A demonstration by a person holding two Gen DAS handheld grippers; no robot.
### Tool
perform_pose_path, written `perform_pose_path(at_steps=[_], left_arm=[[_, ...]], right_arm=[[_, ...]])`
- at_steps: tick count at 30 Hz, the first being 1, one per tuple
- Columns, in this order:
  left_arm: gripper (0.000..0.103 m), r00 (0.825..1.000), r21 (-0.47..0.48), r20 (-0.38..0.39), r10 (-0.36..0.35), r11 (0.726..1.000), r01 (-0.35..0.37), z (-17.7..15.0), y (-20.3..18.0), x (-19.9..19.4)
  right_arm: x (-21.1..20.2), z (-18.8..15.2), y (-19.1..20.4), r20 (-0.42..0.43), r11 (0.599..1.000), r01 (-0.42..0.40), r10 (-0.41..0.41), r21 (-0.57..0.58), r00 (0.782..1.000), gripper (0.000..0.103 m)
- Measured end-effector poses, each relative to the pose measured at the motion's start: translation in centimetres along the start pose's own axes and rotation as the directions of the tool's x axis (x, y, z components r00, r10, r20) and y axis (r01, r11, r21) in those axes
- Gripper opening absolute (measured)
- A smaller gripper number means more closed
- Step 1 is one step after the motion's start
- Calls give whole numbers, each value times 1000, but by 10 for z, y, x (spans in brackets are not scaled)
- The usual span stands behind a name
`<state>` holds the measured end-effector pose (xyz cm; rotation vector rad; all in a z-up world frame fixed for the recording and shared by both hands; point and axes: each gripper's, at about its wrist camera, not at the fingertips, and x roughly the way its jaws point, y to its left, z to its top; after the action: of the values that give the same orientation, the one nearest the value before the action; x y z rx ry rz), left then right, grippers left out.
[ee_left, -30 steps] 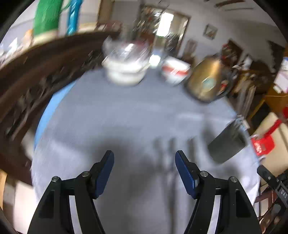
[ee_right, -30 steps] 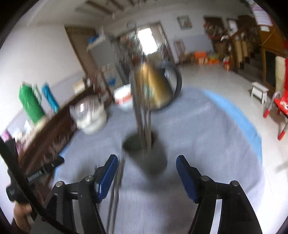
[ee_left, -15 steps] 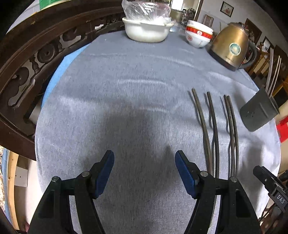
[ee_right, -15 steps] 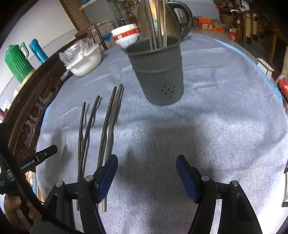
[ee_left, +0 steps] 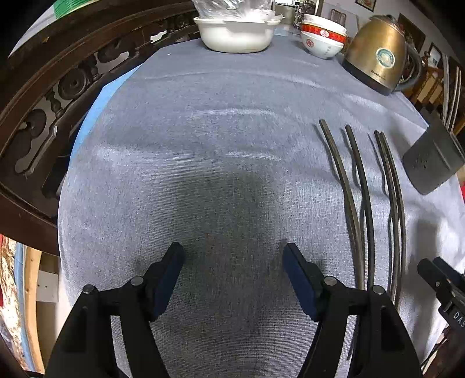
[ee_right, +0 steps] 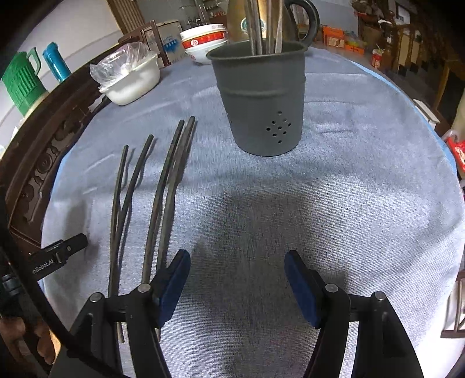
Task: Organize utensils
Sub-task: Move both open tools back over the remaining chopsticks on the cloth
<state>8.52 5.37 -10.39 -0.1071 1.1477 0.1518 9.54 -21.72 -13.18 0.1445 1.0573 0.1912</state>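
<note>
On the left edge of my right view a green jug [ee_right: 21, 80] and a blue flask [ee_right: 56, 62] stand behind the dark carved rail [ee_right: 52, 130], off the table. Next comes the white tub [ee_left: 237, 33] with clear plastic bunched over it, at the far side of the grey cloth [ee_left: 203, 130], and just right of it a stack of red-banded bowls [ee_left: 322, 39]. My left gripper [ee_left: 232, 256] hangs over bare cloth with its jaws spread wide and nothing between the blue pads; only its shadow lies under them. To its right are the utensils: four long dark sticks lying flat on the cloth, running away from me. The left pair [ee_right: 128, 186] is splayed at the far tips and crosses toward the near ends; the right pair [ee_right: 171, 177] lies almost touching along its length. In my right view the near ends of that right pair pass under the left finger [ee_right: 171, 285] of my right gripper [ee_right: 237, 266], though I cannot tell whether they touch it. That gripper is also spread wide, empty, over bare cloth. Beyond it, right of the sticks' far tips and clear of them, stands the grey holder [ee_right: 260, 99], upright, with a cluster of small holes low on its wall and several metal utensils [ee_right: 263, 24] standing in it. Behind the holder is the brass kettle [ee_left: 376, 62] with its black handle.
</note>
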Motion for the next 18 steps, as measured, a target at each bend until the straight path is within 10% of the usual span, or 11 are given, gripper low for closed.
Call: perform_pose_path(at_steps=[18], left_arm=[[95,1000,-21,-8,24,999,-25,-4,4,4]], right_arm=[[16,3,29,-84,983,145,-154,-112,984,78]])
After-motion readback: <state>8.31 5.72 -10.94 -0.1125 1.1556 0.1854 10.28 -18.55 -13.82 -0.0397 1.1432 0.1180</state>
